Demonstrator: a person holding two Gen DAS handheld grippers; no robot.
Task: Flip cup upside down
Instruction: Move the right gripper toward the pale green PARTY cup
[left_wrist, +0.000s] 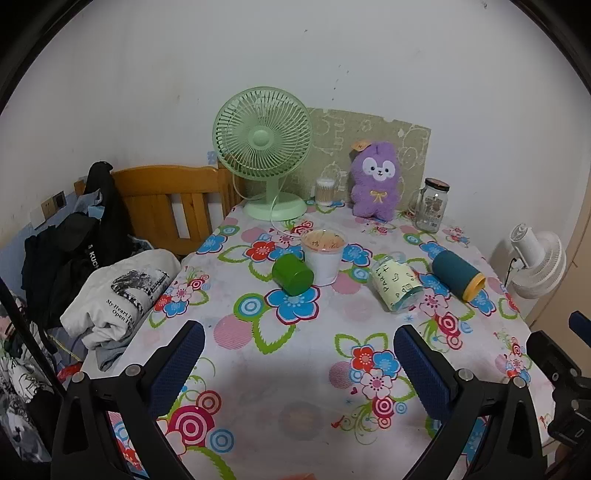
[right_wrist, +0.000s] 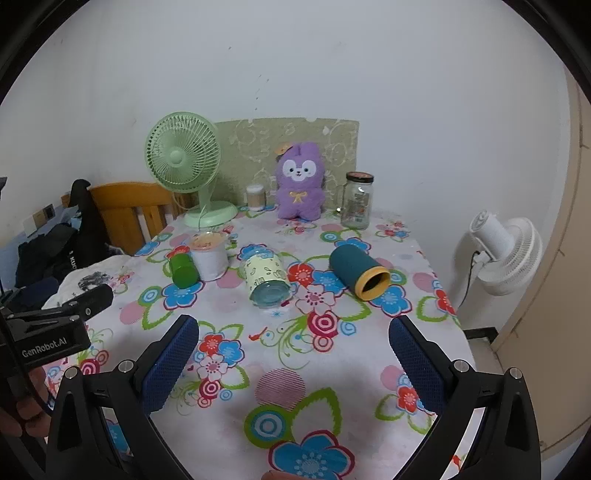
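Observation:
Three cups lie on their sides on the flowered tablecloth (left_wrist: 295, 362): a green cup (left_wrist: 292, 274) (right_wrist: 182, 270), a pale yellow patterned glass cup (left_wrist: 396, 283) (right_wrist: 266, 280), and a teal cup with a yellow rim (left_wrist: 458, 274) (right_wrist: 359, 272). A white cup (left_wrist: 324, 255) (right_wrist: 209, 256) stands upright beside the green one. My left gripper (left_wrist: 299, 358) is open and empty above the near table. My right gripper (right_wrist: 293, 354) is open and empty, short of the cups.
At the back stand a green fan (left_wrist: 263, 147), a cotton-swab jar (left_wrist: 325, 191), a purple plush toy (left_wrist: 375, 181) and a glass jar (left_wrist: 431, 205). A wooden headboard (left_wrist: 173, 206) and clothes (left_wrist: 122, 295) lie left. A white fan (right_wrist: 504, 254) stands right of the table.

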